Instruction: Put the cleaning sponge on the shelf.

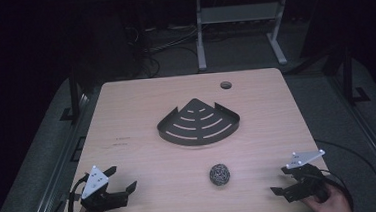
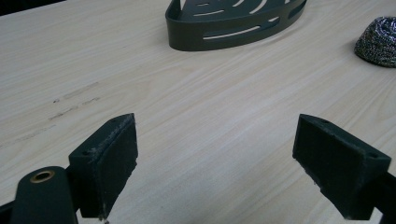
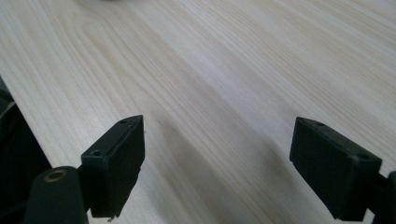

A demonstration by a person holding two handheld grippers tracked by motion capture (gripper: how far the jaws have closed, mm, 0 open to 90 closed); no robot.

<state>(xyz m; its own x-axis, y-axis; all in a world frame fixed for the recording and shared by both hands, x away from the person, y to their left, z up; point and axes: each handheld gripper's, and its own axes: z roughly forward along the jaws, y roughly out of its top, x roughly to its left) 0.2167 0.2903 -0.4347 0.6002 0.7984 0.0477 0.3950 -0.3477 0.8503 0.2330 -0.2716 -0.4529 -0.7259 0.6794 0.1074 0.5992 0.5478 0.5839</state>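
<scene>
Steel wool – a little round scouring ball – is sitting on the pale wood desk, near the front edge and a bit right of the middle. Behind it, mid-desk, there's a dark metal corner shelf basket with curved slots, well apart from the ball. The left tool hangs over the front-left corner, jaws spread wide with nothing between them; in the left gripper view the ball is off at the upper right. The right tool is at the front-right corner – also released, just bare wood between its jaws.
</scene>
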